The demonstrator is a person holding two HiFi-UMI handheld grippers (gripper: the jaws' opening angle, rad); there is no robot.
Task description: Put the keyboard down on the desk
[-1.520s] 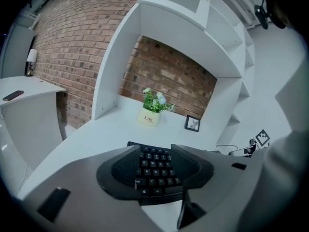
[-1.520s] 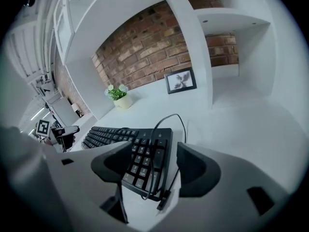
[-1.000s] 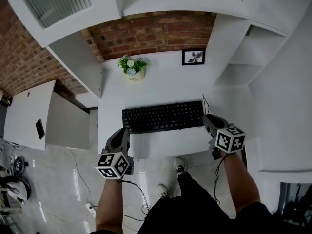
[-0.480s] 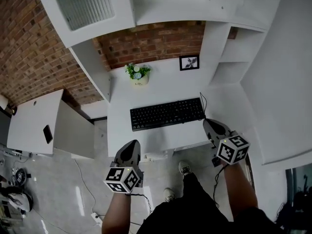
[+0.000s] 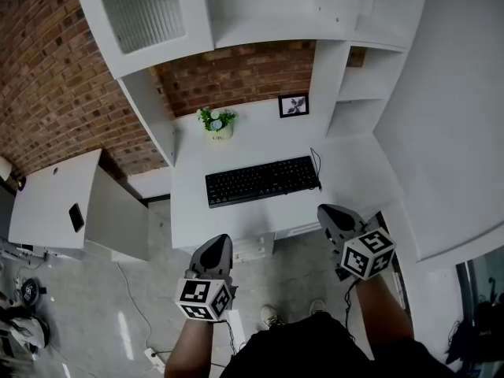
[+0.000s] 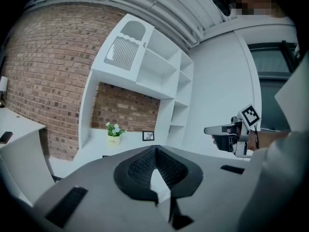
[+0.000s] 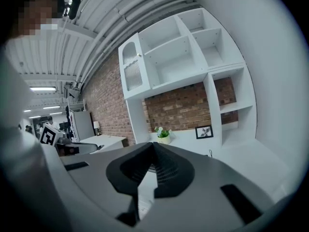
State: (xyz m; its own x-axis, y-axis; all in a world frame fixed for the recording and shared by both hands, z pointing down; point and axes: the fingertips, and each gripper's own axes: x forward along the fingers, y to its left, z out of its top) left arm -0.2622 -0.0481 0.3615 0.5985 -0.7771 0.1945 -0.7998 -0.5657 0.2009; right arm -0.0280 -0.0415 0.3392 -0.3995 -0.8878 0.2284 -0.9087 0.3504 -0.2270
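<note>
A black keyboard [image 5: 262,180] lies flat on the white desk [image 5: 236,144], its cable at the right end. My left gripper [image 5: 214,252] hangs in front of the desk's edge, shut and empty, well short of the keyboard. My right gripper [image 5: 334,216] is at the desk's front right corner, also shut with nothing in it. In the left gripper view the jaws [image 6: 155,154] meet at the tips, and the right gripper [image 6: 227,132] shows at the right. The right gripper view shows its jaws [image 7: 153,151] closed, and a strip of the keyboard past them.
A potted plant [image 5: 217,123] and a small framed picture [image 5: 293,105] stand at the desk's back by the brick wall. White shelves [image 5: 358,85] rise on the right, a cabinet [image 5: 146,14] above. A second white desk [image 5: 47,195] with a phone [image 5: 75,217] is on the left.
Both grippers have drawn back from the keyboard's ends toward me and now stand off the desk. The keyboard stays on the desk. The head view has pulled back.
</note>
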